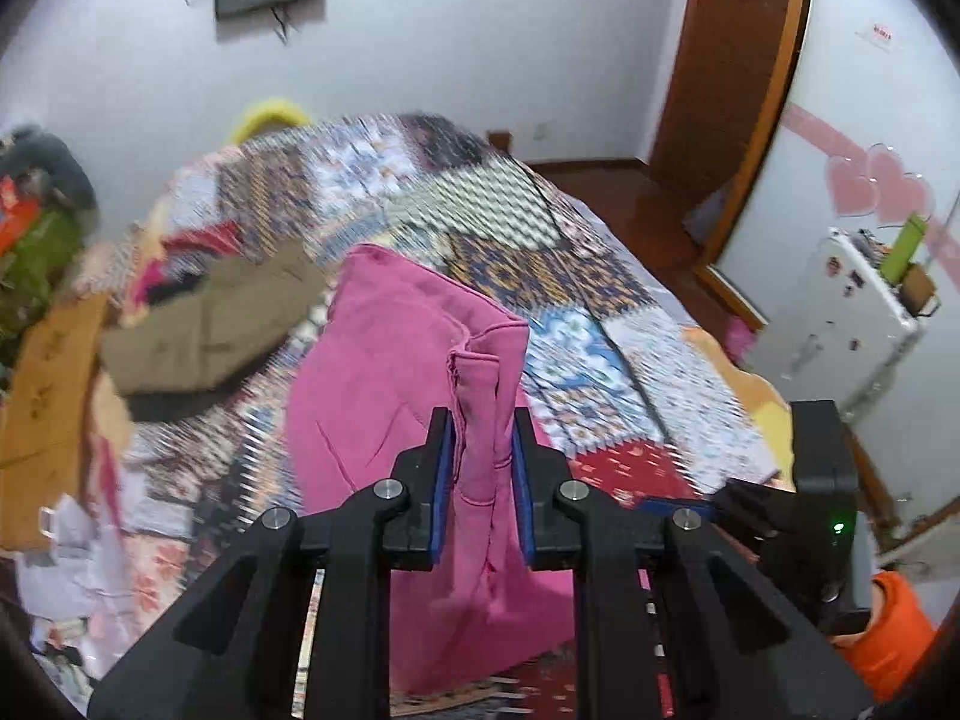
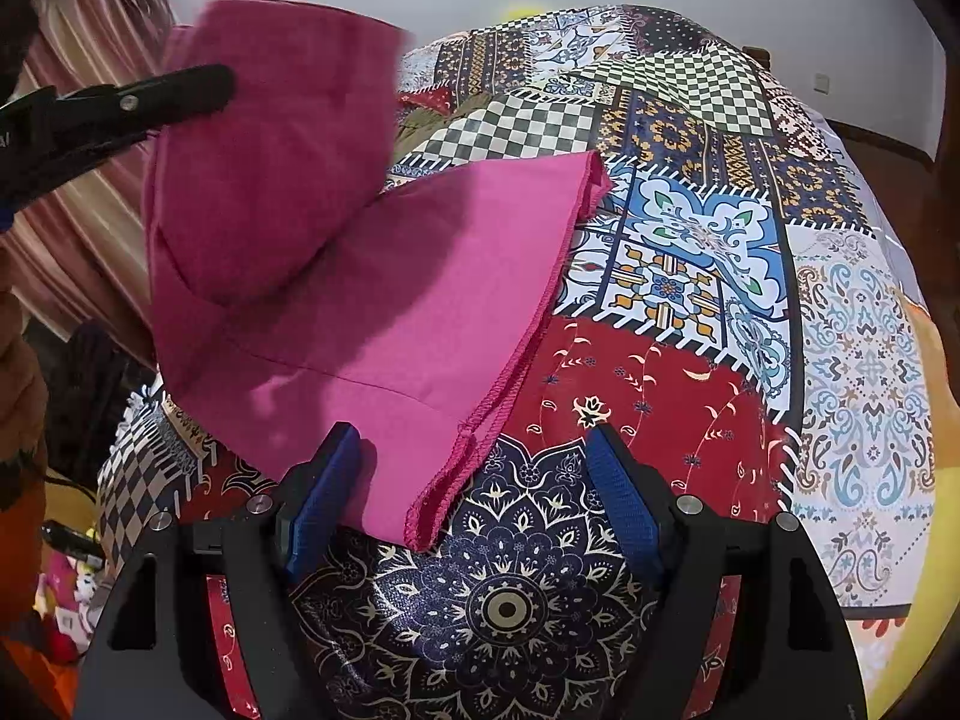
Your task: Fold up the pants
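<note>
Item one: my left tool (image 1: 480, 450), blue pads clamped on a bunched fold of the pink pants (image 1: 414, 360), which it lifts above the bed.

Item two: my right tool (image 2: 474, 480), jaws spread wide, empty, low over the patchwork bedspread (image 2: 690, 300); a stitched corner of the pants lies between its fingers.

Item three: the rest of the pants, spread flat on the bedspread.

Item four: olive garment (image 1: 210, 324), further up the bed.

No readable text; wall sign (image 1: 881, 35) blurred
</note>
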A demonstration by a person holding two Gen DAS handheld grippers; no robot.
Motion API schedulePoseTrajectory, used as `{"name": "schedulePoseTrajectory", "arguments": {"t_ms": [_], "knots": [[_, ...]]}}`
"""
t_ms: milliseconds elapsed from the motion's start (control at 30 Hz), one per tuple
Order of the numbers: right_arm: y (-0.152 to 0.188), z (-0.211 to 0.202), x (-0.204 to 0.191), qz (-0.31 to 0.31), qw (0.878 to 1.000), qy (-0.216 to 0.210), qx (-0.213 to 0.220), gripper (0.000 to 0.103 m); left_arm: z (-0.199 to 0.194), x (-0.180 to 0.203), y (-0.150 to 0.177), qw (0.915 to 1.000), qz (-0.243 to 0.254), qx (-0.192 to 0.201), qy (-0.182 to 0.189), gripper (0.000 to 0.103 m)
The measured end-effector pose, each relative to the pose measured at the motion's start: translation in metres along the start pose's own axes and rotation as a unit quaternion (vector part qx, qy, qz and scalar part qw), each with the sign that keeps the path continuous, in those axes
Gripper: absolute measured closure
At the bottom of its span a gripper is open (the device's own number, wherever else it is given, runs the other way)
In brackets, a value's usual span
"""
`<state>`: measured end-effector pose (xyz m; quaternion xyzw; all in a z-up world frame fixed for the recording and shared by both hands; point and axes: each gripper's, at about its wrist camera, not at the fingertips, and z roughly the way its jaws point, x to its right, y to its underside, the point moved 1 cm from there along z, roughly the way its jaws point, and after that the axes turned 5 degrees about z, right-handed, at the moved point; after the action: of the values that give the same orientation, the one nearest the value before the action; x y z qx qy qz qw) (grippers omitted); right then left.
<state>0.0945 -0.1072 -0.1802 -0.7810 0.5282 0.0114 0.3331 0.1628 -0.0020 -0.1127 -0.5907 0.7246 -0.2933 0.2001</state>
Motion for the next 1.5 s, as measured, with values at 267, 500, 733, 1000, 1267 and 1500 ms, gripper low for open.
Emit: {"name": "schedulePoseTrajectory", "arguments": {"t_ms": [267,500,733,1000,1267,1500], "knots": [[0.0,0.0,0.0,0.001,1.0,-0.004,0.002,0.028,0.027,0.015,0.01,0.9967,-0.013,-0.048,0.065,0.086],[0.0,0.0,0.0,0.001,1.0,-0.004,0.003,0.028,0.031,0.024,0.015,0.9937,0.008,-0.066,0.09,0.064],[0.0,0.001,0.0,0.004,1.0,-0.006,0.003,0.028,0.025,0.002,0.003,0.9984,0.009,-0.038,0.04,0.039],[-0.002,-0.004,0.003,0.016,1.0,-0.008,0.001,0.028,0.069,-0.071,-0.027,0.9949,0.006,-0.06,-0.081,0.032],[-0.006,-0.01,0.011,0.025,1.0,0.008,0.006,0.028,0.157,-0.128,-0.042,0.9788,0.011,-0.153,-0.136,0.032],[-0.009,-0.011,0.017,0.021,0.999,0.036,0.004,0.028,0.188,-0.152,-0.007,0.9694,-0.003,-0.183,-0.163,0.013]]}}
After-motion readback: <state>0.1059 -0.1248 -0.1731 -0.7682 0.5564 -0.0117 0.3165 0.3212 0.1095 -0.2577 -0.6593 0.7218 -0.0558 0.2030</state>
